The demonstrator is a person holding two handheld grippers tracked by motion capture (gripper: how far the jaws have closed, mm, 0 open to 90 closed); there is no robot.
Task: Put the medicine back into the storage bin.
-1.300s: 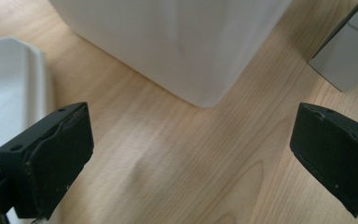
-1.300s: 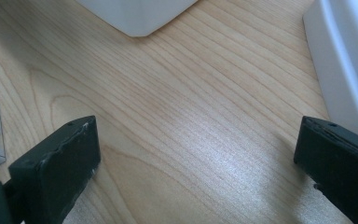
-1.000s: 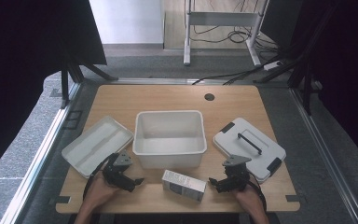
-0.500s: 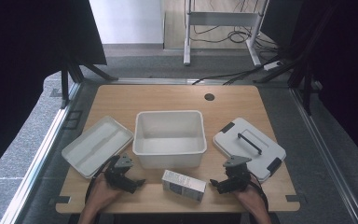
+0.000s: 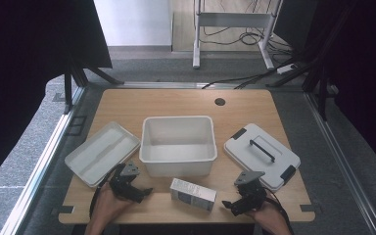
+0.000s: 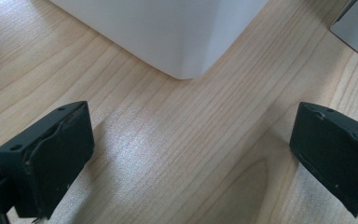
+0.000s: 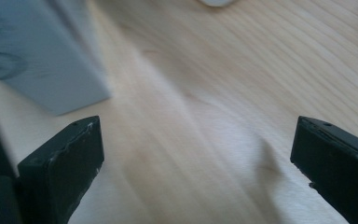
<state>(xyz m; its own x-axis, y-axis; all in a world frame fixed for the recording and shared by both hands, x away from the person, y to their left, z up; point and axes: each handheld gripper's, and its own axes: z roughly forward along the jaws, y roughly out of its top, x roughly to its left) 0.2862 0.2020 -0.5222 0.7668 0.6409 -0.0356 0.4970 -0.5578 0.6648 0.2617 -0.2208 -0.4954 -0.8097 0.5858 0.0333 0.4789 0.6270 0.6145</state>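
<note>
Two hand-held grippers are resting wide open at the table's near edge — nothing between their jaws.

The small white rectangular cardboard box [image 5: 193,194] is lying flat between the left gripper [image 5: 139,192] and the right gripper [image 5: 230,203], just in front of the empty white plastic tub [image 5: 178,145] — touching neither gripper.

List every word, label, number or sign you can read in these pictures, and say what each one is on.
No text can be read.
Small box between the left claw and the right claw: dark print on its top, too small to read in the high view.
The same box in the right gripper view: a dark round mark and faint lines, too blurred to read.
White bin, tray and lid: no lettering visible.
</note>
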